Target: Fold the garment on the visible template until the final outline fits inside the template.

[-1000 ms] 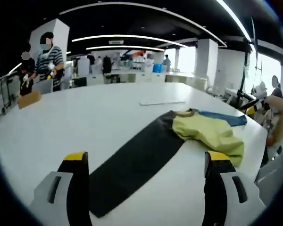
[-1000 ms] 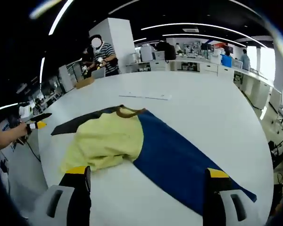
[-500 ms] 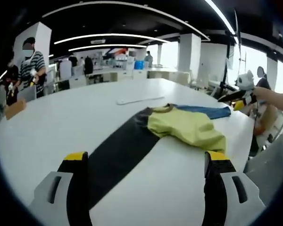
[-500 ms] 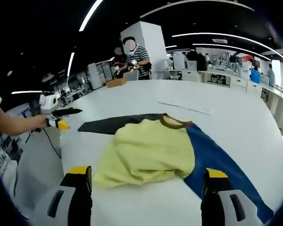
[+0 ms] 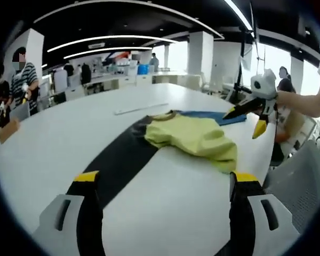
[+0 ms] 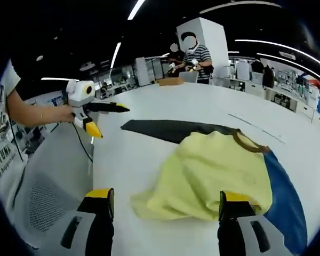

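Observation:
A garment lies crumpled on the white table (image 5: 53,133): yellow body (image 5: 194,136), black sleeve (image 5: 120,157) stretched toward me, blue sleeve (image 5: 210,114) behind it. In the right gripper view the yellow body (image 6: 213,170) lies just ahead, with the black sleeve (image 6: 170,129) at the far left and the blue sleeve (image 6: 285,197) to the right. My left gripper (image 5: 165,181) is open above the table, short of the cloth; it also appears hand-held (image 6: 111,121) beside the table edge. My right gripper (image 6: 168,197) is open near the yellow hem, and shows hand-held (image 5: 242,122) past the blue sleeve.
A thin pale strip (image 5: 141,108) lies flat on the table beyond the garment. A person in a striped shirt (image 6: 194,53) stands at the far side by a cardboard box (image 6: 170,81). A grey mesh chair (image 6: 42,202) stands off the table edge.
Both cameras have swung toward the garment, so each view now holds the other gripper. The garment itself lies as before, and both grippers stay open.

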A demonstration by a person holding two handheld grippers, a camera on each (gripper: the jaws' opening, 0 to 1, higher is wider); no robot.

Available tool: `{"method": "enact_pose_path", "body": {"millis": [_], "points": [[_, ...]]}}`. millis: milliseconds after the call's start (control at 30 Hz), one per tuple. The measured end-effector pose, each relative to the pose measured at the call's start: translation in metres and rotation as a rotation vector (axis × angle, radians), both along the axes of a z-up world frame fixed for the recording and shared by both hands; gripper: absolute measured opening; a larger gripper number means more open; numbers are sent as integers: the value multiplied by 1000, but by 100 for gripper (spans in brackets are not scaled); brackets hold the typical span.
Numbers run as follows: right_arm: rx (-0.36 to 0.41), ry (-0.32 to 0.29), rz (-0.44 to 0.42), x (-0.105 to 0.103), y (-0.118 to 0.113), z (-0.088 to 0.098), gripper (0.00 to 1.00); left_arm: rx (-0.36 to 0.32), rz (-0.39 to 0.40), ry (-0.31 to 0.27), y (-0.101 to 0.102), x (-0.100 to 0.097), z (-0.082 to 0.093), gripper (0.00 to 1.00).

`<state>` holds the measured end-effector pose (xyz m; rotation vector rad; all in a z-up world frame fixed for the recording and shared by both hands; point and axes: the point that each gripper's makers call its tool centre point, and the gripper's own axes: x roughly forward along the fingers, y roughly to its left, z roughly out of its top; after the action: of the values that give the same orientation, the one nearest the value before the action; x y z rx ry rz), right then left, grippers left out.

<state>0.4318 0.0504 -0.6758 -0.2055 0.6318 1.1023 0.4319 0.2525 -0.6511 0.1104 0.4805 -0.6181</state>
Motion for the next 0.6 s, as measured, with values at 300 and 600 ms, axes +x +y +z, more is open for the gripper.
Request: {"method": "enact_pose_path", "body": {"millis": [300,600], "points": [[-127,-53,122,-11,16,-24,67,9,-14,8,1,-9,-5,93],[-315,-98,195,-8,10,-65,42,9,-16,17,2,-16,-9,91]]}}
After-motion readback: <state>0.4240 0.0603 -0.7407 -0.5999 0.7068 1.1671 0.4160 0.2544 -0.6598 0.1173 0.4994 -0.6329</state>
